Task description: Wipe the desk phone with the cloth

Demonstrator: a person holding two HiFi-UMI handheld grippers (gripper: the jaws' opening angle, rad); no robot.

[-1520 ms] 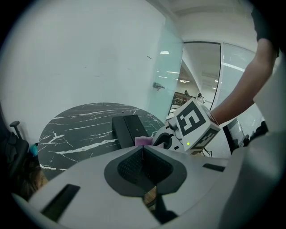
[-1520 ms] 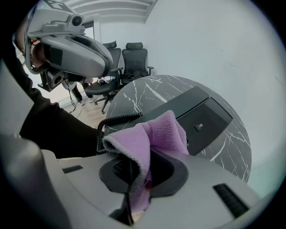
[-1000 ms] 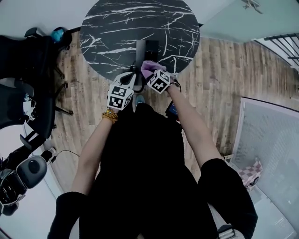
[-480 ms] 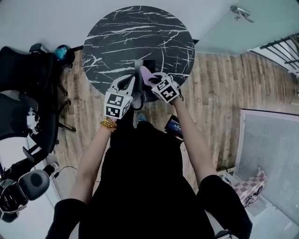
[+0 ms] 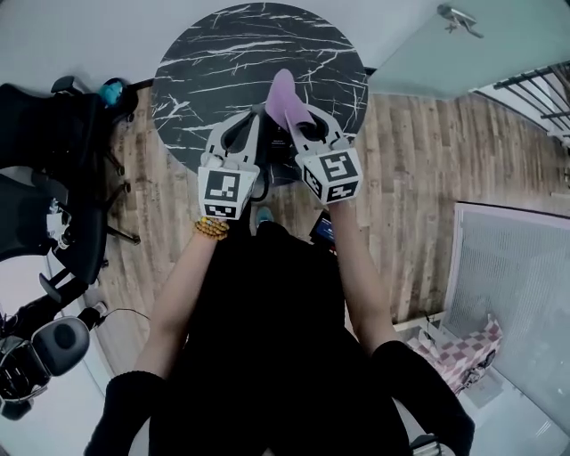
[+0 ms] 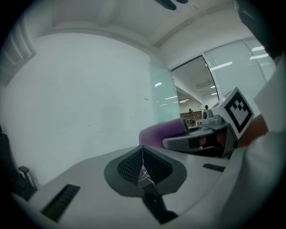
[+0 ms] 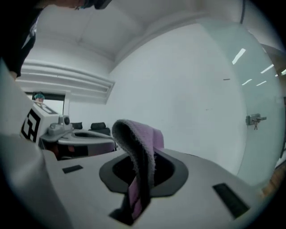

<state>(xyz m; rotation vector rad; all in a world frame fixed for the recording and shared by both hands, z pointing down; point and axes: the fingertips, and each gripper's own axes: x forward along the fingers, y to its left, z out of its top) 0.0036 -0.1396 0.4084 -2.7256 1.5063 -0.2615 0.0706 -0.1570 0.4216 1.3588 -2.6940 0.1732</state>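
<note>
The lilac towelling cloth (image 7: 139,142) is pinched low down between the jaws of the right gripper (image 7: 134,190). Above the grip it stands up in a narrow folded strip, and its top curls over in an arch with the looped pile showing along the edge. In the head view the cloth (image 5: 283,96) stands out past the right gripper (image 5: 307,134) over the near half of the round black white-veined marble table (image 5: 214,53). The left gripper (image 6: 143,172) has its jaws pressed together with only a thin seam between them and nothing in them. It (image 5: 240,134) is held up just beside the right one, above the table's near edge. A dark shape (image 5: 278,165) shows between the two grippers at that edge, too covered to make out what it is. Black office chairs (image 5: 53,160) stand off the table's left edge. A wood-plank floor (image 5: 419,178) lies to its right, and a glass wall with a metal handle (image 5: 454,16) stands beyond the far right.
</note>
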